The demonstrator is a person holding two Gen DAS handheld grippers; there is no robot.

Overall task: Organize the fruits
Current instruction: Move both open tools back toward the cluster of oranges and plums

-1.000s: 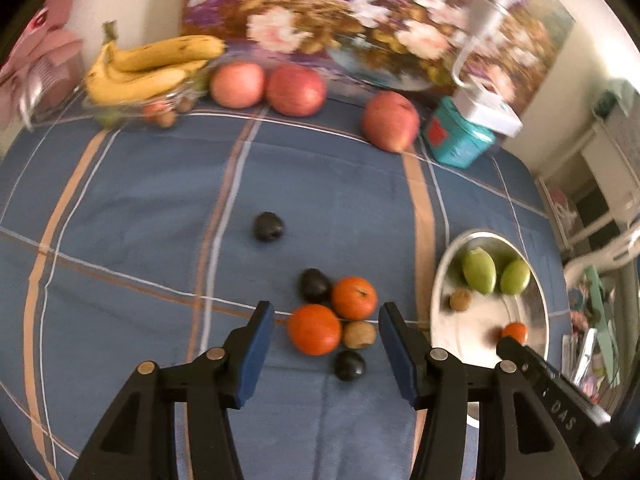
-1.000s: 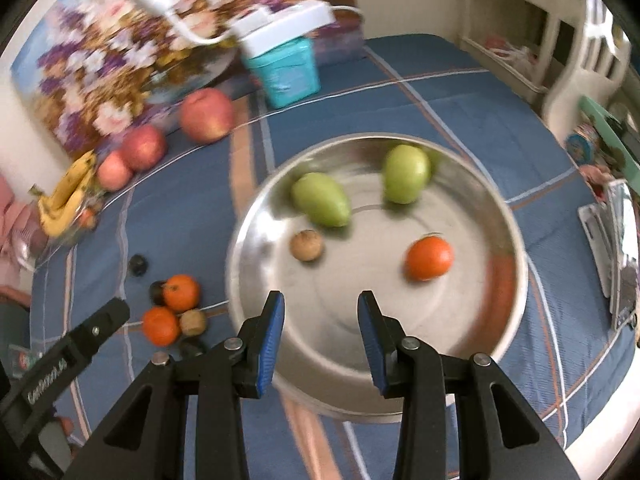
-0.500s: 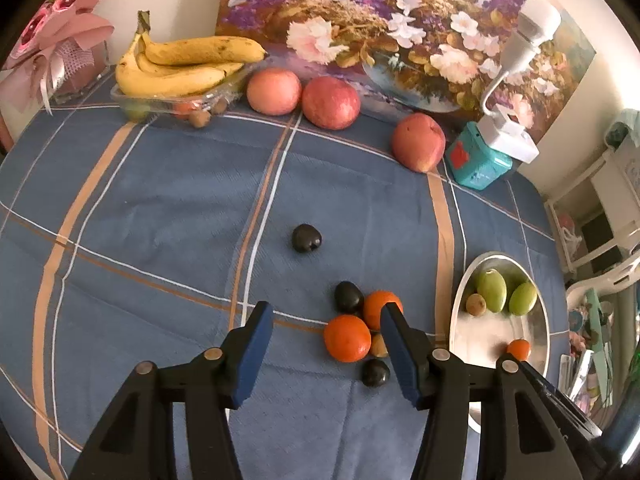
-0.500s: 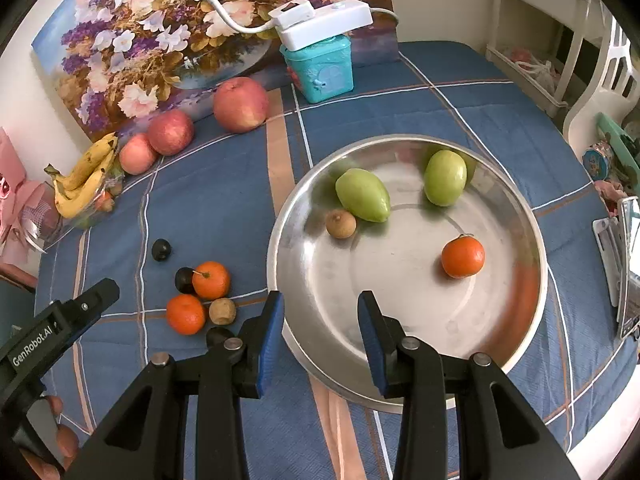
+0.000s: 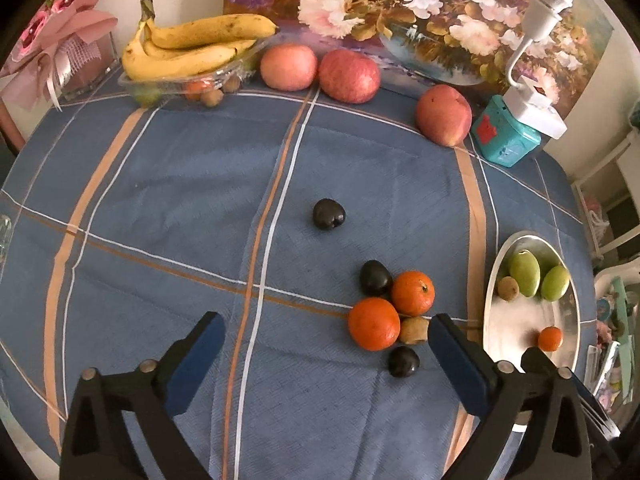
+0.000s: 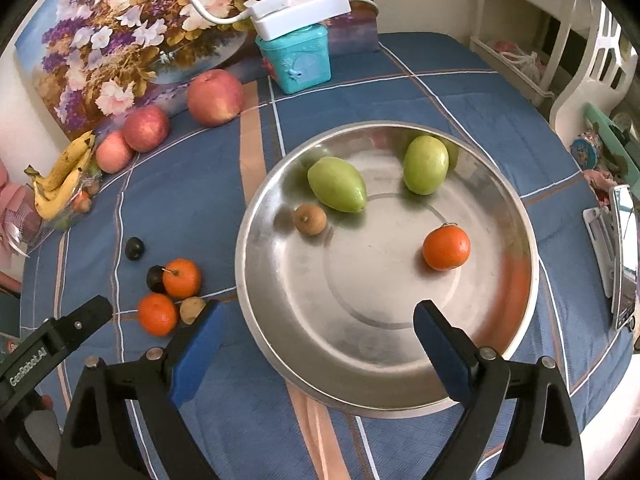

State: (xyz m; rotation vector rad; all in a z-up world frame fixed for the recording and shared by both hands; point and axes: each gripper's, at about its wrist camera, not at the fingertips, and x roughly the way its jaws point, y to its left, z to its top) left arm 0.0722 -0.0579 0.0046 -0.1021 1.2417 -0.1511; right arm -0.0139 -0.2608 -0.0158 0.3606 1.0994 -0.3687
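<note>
A steel bowl (image 6: 516,320) holds two green fruits (image 6: 337,184), a small brown fruit (image 6: 309,219) and one orange (image 6: 446,248); it also shows in the left wrist view (image 5: 516,352). On the blue cloth lie two oranges (image 5: 373,323), a brown fruit (image 5: 414,329) and three dark plums (image 5: 375,278), one apart (image 5: 328,213). My left gripper (image 5: 326,356) is open and empty, above the cloth just left of the cluster. My right gripper (image 6: 316,340) is open and empty over the bowl's near rim.
Three apples (image 5: 349,75) and a clear tray of bananas (image 5: 192,50) line the back by a flower painting. A teal box (image 5: 505,136) with a white lamp stands at the back right. A white chair (image 6: 588,80) and a phone (image 6: 624,256) are at the right.
Both grippers have opened wider and drawn back and up. The fruit cluster now lies at the left gripper's right finger instead of between the fingers. No fruit has moved.
</note>
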